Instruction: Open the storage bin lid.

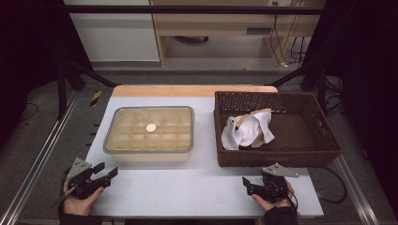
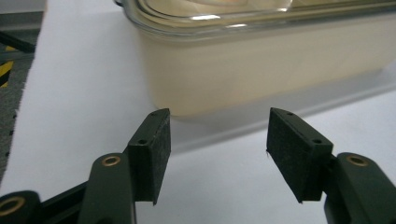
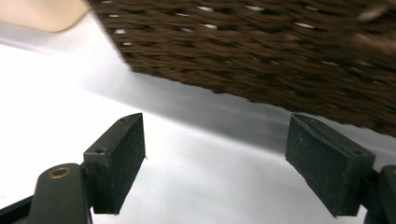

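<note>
**Both grippers rest open at the near edge of the table**

A clear plastic box (image 1: 149,135) with a lid sits on the left half of the white table (image 1: 187,187). Through the lid a grid of cream compartments shows, and a small pale round disc (image 1: 150,127) lies at its centre. In the left gripper view the box's cream wall and glossy rim stand just ahead of the jaws, apart from them.

On the right half stands a dark brown woven basket (image 1: 324,140), just beside the box. Inside it, toward its left side, lies a crumpled bundle of white cloth (image 1: 246,132) with some tan material under it.

The left gripper (image 1: 104,175) lies at the near left corner, held by the person's left hand (image 1: 80,199), its jaws pointing right and slightly away toward the box's near corner. Its jaws stand apart with nothing between them.

The right gripper (image 1: 247,183) lies near the table's front edge, just before the basket's near wall, in the right hand (image 1: 274,199), jaws pointing left. Its pads (image 3: 116,161) are spread wide over bare table, holding nothing.
</note>
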`<act>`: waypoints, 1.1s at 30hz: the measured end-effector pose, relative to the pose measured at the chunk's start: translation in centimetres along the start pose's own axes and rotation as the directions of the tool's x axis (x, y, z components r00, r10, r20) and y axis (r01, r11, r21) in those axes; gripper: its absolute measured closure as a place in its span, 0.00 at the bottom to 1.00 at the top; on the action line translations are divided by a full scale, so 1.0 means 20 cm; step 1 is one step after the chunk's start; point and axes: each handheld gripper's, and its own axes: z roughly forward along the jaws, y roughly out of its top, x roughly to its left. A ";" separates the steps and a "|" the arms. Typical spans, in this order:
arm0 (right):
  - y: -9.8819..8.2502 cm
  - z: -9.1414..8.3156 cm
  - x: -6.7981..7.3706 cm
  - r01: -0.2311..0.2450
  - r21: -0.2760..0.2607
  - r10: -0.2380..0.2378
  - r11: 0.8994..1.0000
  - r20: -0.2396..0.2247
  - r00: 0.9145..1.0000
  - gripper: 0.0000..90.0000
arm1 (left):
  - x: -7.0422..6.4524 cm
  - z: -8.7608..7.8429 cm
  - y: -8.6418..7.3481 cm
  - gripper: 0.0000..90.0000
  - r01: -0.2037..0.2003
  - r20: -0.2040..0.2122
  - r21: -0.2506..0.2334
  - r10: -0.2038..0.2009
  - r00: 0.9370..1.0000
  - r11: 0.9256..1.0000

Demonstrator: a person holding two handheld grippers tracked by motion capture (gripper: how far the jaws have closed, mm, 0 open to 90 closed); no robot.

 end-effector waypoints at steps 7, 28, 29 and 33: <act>0.01 0.02 0.11 0.034 0.016 -0.033 0.999 -0.057 0.998 0.25 | -0.01 -0.03 0.01 0.44 0.019 0.009 -0.027 -0.019 1.000 0.999; 0.13 0.11 0.38 0.120 -0.021 -0.122 0.993 -0.207 0.971 0.27 | 0.00 -0.09 0.09 0.41 0.033 0.039 -0.070 -0.030 0.999 0.997; 0.14 0.12 0.39 0.123 -0.024 -0.125 0.992 -0.213 0.969 0.27 | 0.00 -0.09 0.10 0.41 0.035 0.040 -0.073 -0.033 0.999 0.997; 0.17 0.12 0.43 0.131 -0.034 -0.135 0.991 -0.235 0.963 0.28 | 0.00 -0.10 0.11 0.41 0.035 0.036 -0.075 -0.032 0.999 0.997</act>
